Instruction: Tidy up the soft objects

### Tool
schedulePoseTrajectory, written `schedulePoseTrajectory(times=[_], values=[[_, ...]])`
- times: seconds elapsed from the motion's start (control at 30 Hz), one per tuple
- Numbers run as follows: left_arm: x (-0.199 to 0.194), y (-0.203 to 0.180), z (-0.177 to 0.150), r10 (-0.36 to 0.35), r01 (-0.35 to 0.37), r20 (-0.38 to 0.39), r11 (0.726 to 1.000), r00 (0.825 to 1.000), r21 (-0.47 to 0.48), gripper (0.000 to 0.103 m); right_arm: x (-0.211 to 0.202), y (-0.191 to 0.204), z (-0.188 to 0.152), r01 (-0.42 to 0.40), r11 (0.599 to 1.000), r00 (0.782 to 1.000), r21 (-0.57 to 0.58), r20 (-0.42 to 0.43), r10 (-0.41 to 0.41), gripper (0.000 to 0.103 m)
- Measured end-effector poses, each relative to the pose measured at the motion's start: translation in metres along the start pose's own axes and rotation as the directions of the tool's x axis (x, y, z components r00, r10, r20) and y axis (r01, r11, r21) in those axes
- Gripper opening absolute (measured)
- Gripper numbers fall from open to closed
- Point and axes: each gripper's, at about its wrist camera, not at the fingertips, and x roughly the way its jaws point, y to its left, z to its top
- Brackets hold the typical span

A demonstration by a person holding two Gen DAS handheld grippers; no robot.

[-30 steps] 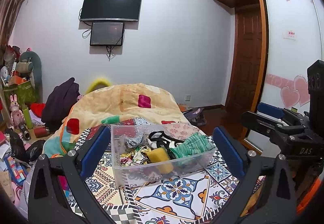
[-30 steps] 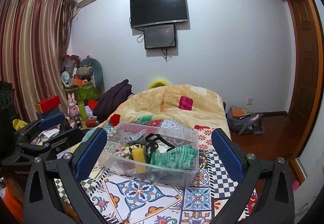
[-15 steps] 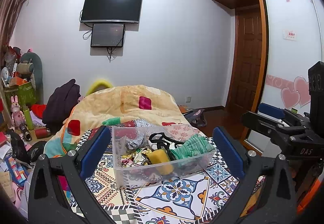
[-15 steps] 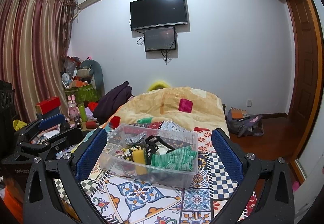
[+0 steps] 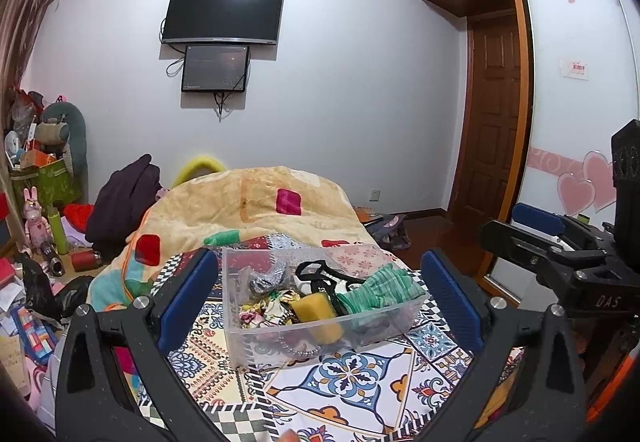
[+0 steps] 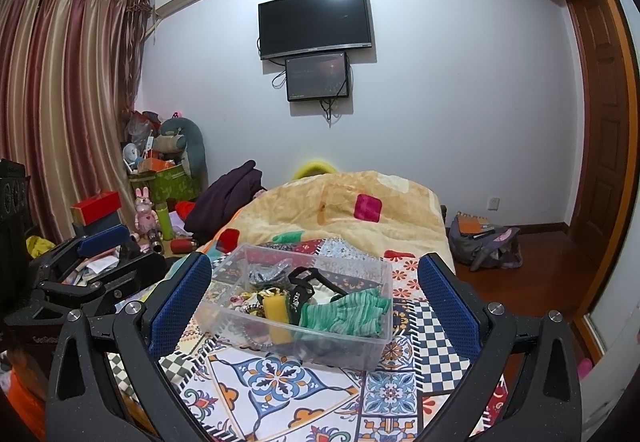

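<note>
My left tongs (image 5: 320, 290) are spread wide, blue pads facing each other across a broad gap with nothing between them. My right tongs (image 6: 316, 292) are spread just as wide and equally empty. Both point forward and slightly down, held level side by side. From the left wrist view I see the right tongs off to my right; from the right wrist view the left tongs sit off to my left.
</note>
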Motion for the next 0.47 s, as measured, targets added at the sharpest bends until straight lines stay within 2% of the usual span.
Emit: schedulePoseTrajectory(times=[0.47], values=[[-0.0006, -0.0036, -0.0012, -0.001, 0.001, -0.004, 1.000, 1.000, 0.009, 0.103, 0.0048, -0.0046, -0.0007, -0.003, 1.000, 1.000, 0.010, -0.020, 0.004, 0.103]])
